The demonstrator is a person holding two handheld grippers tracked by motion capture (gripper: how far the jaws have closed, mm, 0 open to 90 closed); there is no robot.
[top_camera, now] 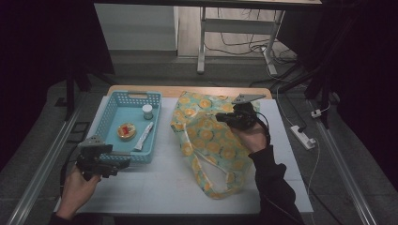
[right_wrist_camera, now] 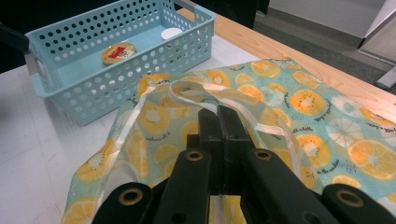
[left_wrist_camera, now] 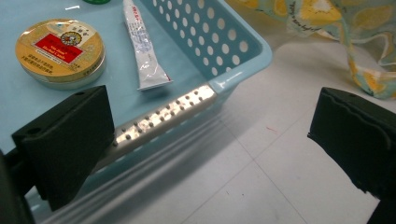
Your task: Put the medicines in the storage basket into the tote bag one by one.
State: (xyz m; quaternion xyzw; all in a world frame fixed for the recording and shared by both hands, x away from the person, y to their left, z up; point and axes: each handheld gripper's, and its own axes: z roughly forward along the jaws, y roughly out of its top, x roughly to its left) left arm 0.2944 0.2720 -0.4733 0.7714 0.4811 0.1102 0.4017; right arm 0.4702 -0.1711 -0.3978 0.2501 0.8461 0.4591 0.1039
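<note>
A fruit-print fabric bag (top_camera: 211, 145) lies on the white table, right of a light blue perforated basket (top_camera: 109, 112). In the basket are a round yellow tin with a red label (top_camera: 126, 131), a white tube (top_camera: 143, 137) and a small white-lidded jar (top_camera: 147, 111). My right gripper (top_camera: 221, 118) is shut on the bag's pale handle strap (right_wrist_camera: 196, 91) at the bag's upper part; the jaws (right_wrist_camera: 222, 123) meet on the fabric. My left gripper (top_camera: 123, 160) hovers at the basket's near edge, open and holding nothing. Its jaws (left_wrist_camera: 210, 140) stand wide over the basket's near rim (left_wrist_camera: 187, 105), with the tin (left_wrist_camera: 60, 51) and tube (left_wrist_camera: 142, 46) beyond.
The table's wooden far edge (top_camera: 187, 90) runs behind the basket and bag. Bare white tabletop (top_camera: 155, 187) lies in front of the basket. A power strip (top_camera: 302, 137) and cables lie on the floor to the right, and a desk frame (top_camera: 202, 42) stands beyond.
</note>
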